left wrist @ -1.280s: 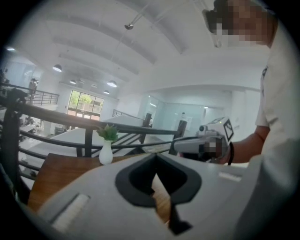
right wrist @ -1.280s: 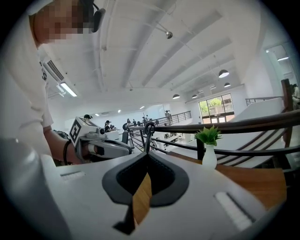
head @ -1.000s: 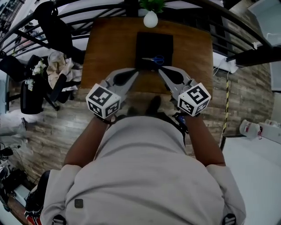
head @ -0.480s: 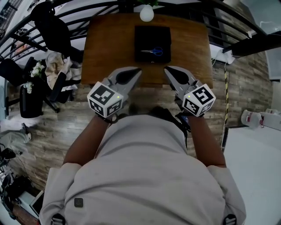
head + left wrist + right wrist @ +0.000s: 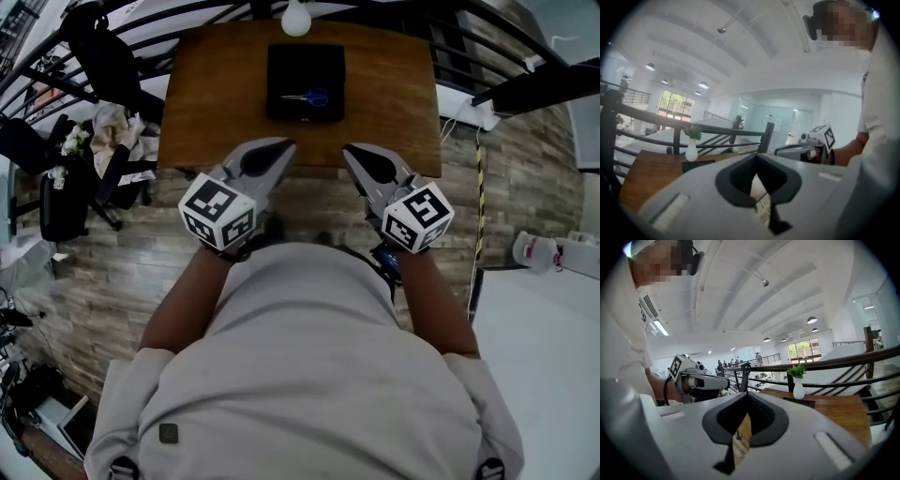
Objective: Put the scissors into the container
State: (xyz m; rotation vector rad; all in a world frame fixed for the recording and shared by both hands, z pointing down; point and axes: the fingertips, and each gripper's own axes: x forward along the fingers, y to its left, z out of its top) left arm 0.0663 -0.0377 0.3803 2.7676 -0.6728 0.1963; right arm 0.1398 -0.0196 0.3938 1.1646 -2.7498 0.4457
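Head view: blue-handled steel scissors (image 5: 307, 96) lie in the black rectangular container (image 5: 281, 66) on the brown wooden table (image 5: 394, 84), at twelve o'clock from both grippers. Their long axis runs nine-to-three, handles toward three. Short of the table, the left gripper (image 5: 284, 144) and right gripper (image 5: 349, 150) have jaws pressed together, empty, and neither is clearly nearer.

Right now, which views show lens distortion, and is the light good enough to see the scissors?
Head view: the wide lens bows the table edges; even light, the scissors small but clear in the container. Left gripper view: dark round vignette at the corners. Right gripper view: same vignette, bright window.
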